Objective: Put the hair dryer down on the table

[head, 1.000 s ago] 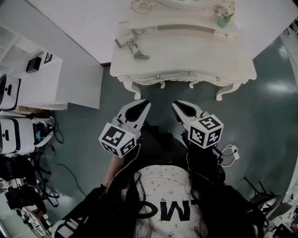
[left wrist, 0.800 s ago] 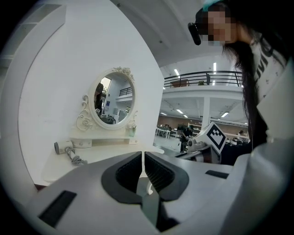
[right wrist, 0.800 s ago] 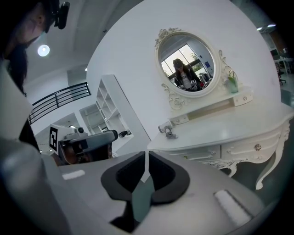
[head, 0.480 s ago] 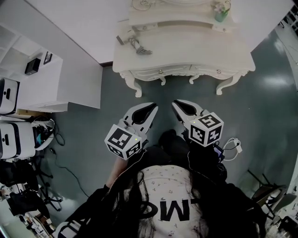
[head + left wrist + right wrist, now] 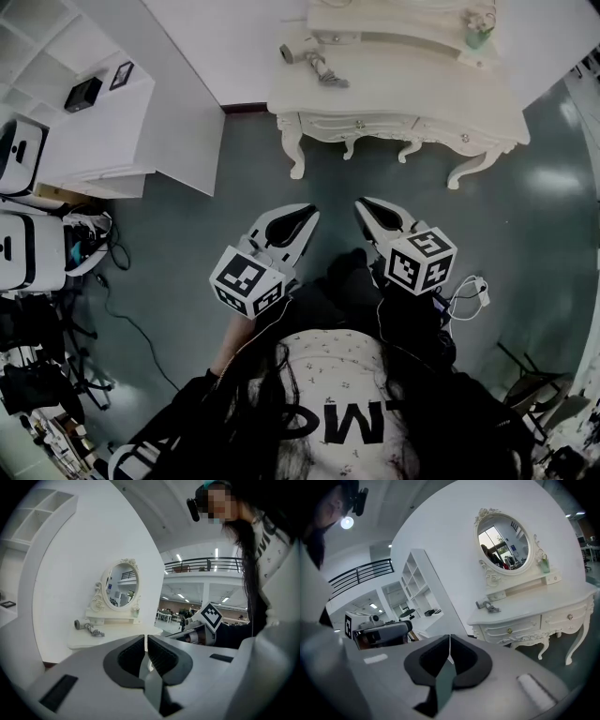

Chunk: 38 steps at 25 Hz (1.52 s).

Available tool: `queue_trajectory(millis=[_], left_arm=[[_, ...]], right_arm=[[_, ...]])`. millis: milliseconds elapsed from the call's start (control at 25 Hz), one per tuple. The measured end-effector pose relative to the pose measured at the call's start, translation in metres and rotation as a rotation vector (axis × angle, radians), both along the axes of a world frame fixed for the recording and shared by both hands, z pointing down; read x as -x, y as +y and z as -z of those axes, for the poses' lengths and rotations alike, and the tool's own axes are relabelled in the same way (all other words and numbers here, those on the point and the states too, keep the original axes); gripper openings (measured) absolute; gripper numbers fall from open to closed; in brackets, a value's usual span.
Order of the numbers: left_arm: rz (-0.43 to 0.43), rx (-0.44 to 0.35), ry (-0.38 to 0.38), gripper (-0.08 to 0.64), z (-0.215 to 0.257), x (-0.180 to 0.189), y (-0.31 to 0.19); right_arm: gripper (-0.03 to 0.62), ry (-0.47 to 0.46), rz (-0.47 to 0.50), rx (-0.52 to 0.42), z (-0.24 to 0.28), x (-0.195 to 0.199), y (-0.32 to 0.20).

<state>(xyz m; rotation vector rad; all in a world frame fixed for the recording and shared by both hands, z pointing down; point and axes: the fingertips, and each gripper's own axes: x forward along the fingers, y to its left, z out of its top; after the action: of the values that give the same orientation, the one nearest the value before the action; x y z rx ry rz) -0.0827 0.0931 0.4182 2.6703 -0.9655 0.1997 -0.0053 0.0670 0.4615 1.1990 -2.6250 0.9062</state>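
Hair dryer [image 5: 314, 59] lying at the left end of the worktop [image 5: 427, 89], so I judge the set-down done; my left tongs [image 5: 307, 213] are closed and empty, my right tongs [image 5: 365, 205] are closing on nothing, and both are well short of the worktop with only standing clear left.

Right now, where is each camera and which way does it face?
Head view: on the person's head, facing steeply down; shows left claw, right claw, shirt.
Left gripper view: on left claw, facing the dressing table; shows its shut jaws, the shirt.
Right gripper view: on right claw, facing that table; shows its empty, closing jaws.
All share the hair dryer on the table.
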Motion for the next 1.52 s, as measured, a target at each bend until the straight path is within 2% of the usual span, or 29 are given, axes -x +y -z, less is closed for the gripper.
queue_trajectory(millis=[280,680,1080,1520], left_arm=[[0.01,-0.012,0.015,-0.002,0.0,0.045,0.037],[0.009,-0.023,0.044,-0.002,-0.001,0.066,0.072],[-0.006,-0.025,0.045,-0.002,-0.007,0.065,0.097],[-0.013,-0.028,0.042,-0.002,-0.009,0.061,0.103]], right_arm=[[0.017,-0.001,0.022,-0.002,0.002,0.049,0.04],[0.009,0.021,0.066,0.006,0.001,0.081,0.086],[0.009,0.028,0.084,0.016,-0.004,0.085,0.116],[0.009,0.031,0.08,0.013,-0.006,0.081,0.121]])
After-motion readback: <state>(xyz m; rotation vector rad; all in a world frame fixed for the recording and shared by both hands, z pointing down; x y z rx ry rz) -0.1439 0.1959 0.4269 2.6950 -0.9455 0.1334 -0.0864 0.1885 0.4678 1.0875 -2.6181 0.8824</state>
